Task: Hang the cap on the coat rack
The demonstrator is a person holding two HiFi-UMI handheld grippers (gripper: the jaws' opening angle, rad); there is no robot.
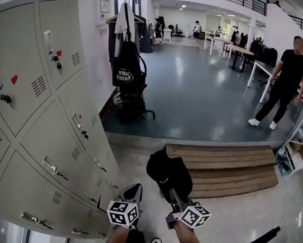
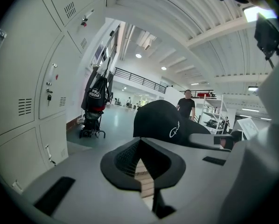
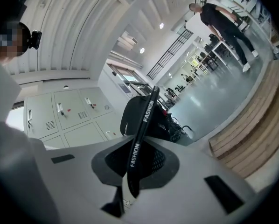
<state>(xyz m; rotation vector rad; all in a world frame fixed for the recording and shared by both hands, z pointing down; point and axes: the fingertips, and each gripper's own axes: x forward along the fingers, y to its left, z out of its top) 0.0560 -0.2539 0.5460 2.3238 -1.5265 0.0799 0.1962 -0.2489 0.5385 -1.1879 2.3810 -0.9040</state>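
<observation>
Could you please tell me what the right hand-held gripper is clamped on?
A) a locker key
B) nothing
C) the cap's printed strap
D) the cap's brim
C: the right gripper view shows the right hand-held gripper shut on the strap printed FASHION, with the cap just beyond it.

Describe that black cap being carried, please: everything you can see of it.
The cap is black, apparently soft fabric, with a small white logo on its crown. Its black strap, printed FASHION in white, is pinched between the jaws of the right gripper; nothing else touches it. It is held in the air above the wooden steps, well short of the coat rack.
</observation>
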